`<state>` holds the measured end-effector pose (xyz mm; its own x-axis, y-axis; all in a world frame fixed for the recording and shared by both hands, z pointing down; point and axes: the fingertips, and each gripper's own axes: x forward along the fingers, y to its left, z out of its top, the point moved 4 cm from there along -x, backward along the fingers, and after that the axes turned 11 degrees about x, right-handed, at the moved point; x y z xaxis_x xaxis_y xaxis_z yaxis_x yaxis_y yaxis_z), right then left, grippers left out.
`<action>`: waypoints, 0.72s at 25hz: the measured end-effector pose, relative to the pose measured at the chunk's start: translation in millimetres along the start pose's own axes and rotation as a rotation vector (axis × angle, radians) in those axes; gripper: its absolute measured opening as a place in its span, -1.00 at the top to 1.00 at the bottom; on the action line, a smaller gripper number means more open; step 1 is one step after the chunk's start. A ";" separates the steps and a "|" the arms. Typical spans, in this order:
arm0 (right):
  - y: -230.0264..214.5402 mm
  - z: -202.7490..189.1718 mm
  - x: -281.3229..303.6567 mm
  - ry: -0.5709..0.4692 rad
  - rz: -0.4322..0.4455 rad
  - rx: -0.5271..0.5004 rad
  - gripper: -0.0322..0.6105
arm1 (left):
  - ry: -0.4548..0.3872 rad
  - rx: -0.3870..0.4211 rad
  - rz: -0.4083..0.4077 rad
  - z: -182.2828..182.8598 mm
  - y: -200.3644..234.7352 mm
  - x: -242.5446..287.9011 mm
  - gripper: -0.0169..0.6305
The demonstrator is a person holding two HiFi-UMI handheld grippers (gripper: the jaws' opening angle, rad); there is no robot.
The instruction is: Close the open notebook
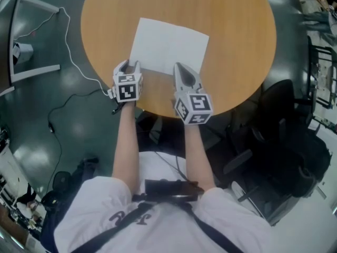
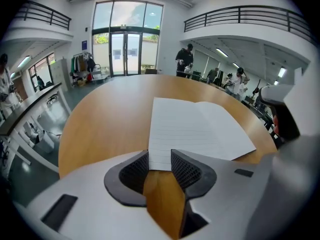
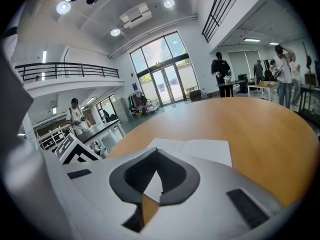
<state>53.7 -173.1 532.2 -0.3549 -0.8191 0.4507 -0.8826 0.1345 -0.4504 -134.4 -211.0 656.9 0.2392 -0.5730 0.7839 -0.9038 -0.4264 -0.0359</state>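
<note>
Hands sit side by side at the near rim of the round orange-brown wooden table [image 1: 237,41], your bare forearms reaching forward, both tools tipped down toward the top.

Your left gripper [image 1: 128,65], white plastic with black mesh-textured pads [image 2: 186,170], is at the near left corner of the open white ruled-paper notebook [image 1: 168,45]. Its jaws are spread, and the page's near edge lies between the pads. You aren't pinching it; the sheet lies flat on the wood.

Your right gripper [image 1: 180,67] is at the notebook's near right edge, pointing shallower. In the right gripper view the tips are pressed together [image 3: 156,153], with a sliver of white page visible through the gap behind them. I can't tell whether they touch the paper.

Writing: only faint ruled lines on the pages, clearest in the left gripper view [image 2: 195,129]. Print on your white shirt is cut off and unreadable. Each marker cube [image 1: 128,87] carries black-and-white square patterns.

The notebook is rectangular with matte, thin pages and lies open and slightly skewed on the table's near half.
</note>
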 end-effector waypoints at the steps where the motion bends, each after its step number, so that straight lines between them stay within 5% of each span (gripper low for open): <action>1: 0.4 -0.2 0.4 0.002 0.000 0.001 0.85 | 0.000 -0.006 0.006 0.0 1.0 0.0 0.46; 18: 8.2 15.3 -10.6 -0.037 0.018 0.019 0.85 | -0.042 -0.065 0.030 2.6 2.9 -4.8 0.80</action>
<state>54.9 -171.8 511.9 -0.3591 -0.8365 0.4139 -0.8699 0.1393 -0.4732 -137.2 -211.3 651.5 0.2253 -0.6144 0.7562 -0.9317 -0.3629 -0.0172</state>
